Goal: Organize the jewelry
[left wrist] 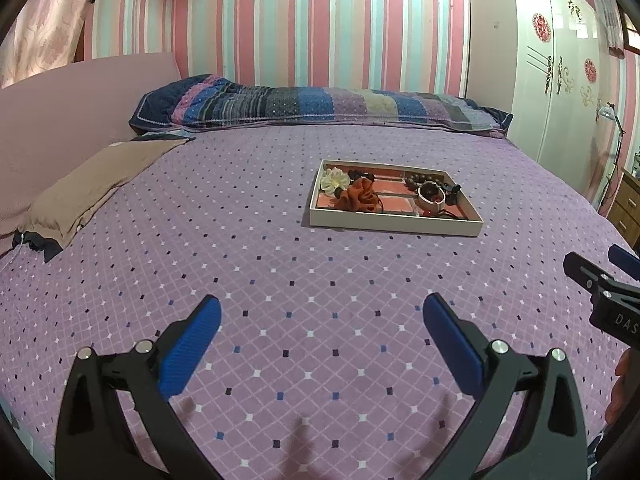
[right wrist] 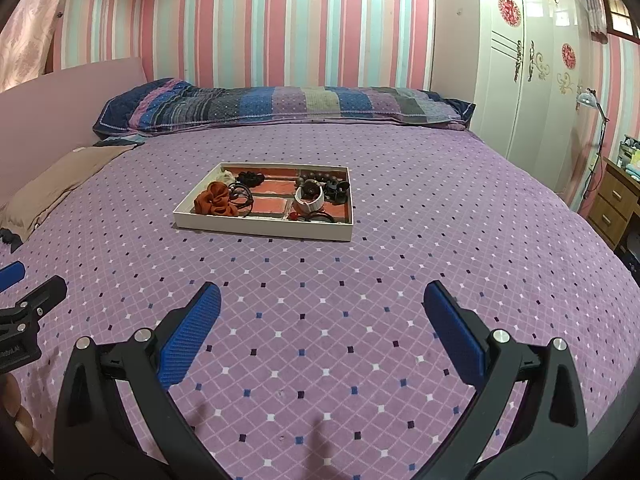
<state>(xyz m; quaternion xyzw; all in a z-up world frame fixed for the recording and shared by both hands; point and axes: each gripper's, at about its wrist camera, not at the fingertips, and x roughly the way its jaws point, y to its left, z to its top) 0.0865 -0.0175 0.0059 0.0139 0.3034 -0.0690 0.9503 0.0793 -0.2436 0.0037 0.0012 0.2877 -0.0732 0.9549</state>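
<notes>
A shallow white tray (left wrist: 394, 225) (right wrist: 262, 227) with orange-red compartments lies in the middle of the purple bed. Inside it are an orange scrunchie (left wrist: 358, 198) (right wrist: 216, 199), a cream flower piece (left wrist: 335, 179), a white bracelet (left wrist: 431, 199) (right wrist: 310, 201), dark bead strings (left wrist: 424, 179) (right wrist: 318, 179) and black hair ties (right wrist: 242, 196). My left gripper (left wrist: 322, 316) hovers open over the bedspread, well short of the tray, with nothing between its blue pads. My right gripper (right wrist: 322, 306) is likewise open and empty, and its tip shows at the left wrist view's right edge (left wrist: 600, 276).
A striped patchwork pillow (left wrist: 320, 106) (right wrist: 280, 106) lies along the head of the bed, and a tan pillow (left wrist: 92, 188) at the left. A white wardrobe (right wrist: 520, 68) and a wooden drawer unit (right wrist: 614, 204) stand to the right. Patterned bedspread (right wrist: 440, 208) surrounds the tray.
</notes>
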